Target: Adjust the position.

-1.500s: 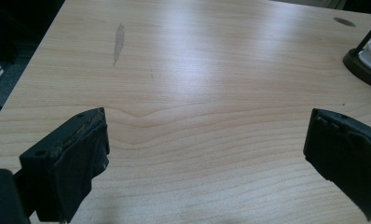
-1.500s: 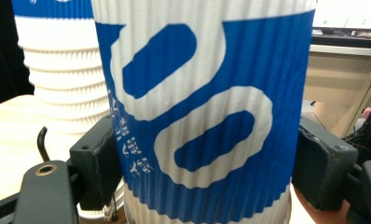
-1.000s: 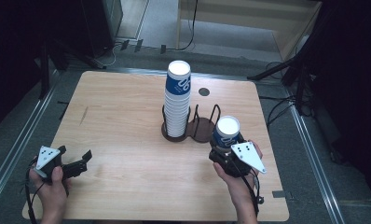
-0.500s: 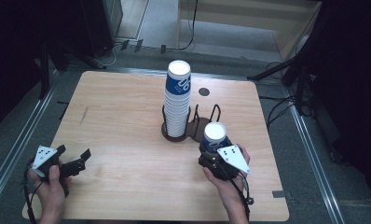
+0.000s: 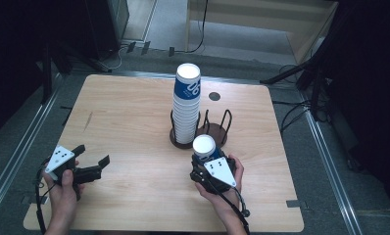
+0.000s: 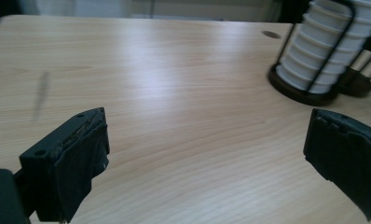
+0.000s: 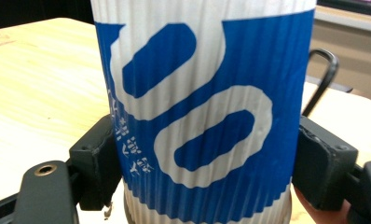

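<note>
A blue and white ribbed paper cup (image 5: 203, 147) (image 7: 202, 112) stands bottom-up between the jaws of my right gripper (image 5: 203, 166) (image 7: 202, 175), which is shut on it just in front of the wire holder. A tall stack of the same upturned cups (image 5: 186, 105) (image 6: 333, 46) fills one bay of the black wire cup holder (image 5: 217, 131) at the table's middle. My left gripper (image 5: 91, 161) (image 6: 207, 158) hovers open above bare wood at the near left, nothing between its pads.
The round-cornered wooden table (image 5: 124, 117) has a small dark hole (image 5: 214, 96) behind the holder. Metal rails and cables run along the floor on both sides. The holder's right bay (image 5: 225, 125) stands empty.
My right gripper has carried the cup leftward and toward the near side, lower, to a spot just before the holder. The left gripper shifted slightly.
</note>
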{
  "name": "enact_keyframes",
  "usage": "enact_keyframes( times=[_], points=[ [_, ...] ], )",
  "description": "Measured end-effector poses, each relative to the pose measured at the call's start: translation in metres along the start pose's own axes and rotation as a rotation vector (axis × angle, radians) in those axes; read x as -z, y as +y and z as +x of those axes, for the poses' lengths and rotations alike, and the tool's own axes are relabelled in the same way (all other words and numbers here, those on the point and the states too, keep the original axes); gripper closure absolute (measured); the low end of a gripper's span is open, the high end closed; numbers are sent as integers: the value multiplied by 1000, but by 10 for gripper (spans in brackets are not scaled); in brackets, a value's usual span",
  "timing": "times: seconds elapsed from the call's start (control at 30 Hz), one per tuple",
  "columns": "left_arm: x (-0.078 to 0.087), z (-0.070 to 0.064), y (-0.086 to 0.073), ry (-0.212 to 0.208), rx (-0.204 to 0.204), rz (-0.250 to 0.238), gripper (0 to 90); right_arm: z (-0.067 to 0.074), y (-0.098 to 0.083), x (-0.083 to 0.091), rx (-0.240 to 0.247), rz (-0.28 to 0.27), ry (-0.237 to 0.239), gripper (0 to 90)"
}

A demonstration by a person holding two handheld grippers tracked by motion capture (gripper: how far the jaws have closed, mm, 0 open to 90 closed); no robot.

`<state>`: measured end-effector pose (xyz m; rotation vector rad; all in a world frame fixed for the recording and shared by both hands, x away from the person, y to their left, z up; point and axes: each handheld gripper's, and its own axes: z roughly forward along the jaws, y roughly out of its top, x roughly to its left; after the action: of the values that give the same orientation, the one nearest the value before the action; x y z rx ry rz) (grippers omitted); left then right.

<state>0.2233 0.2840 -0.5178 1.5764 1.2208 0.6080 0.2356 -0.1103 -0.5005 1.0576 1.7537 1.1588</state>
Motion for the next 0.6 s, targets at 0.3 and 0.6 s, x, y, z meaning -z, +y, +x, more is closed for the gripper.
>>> enact_keyframes(
  times=[0.3,0.6],
  points=[
    [-7,-39,15,-107,-26,32,9,26,-4,-3,91,8,21,201],
    [-11,-74,27,-249,-77,63,11,44,-10,-3,174,13,33,201]
  ],
)
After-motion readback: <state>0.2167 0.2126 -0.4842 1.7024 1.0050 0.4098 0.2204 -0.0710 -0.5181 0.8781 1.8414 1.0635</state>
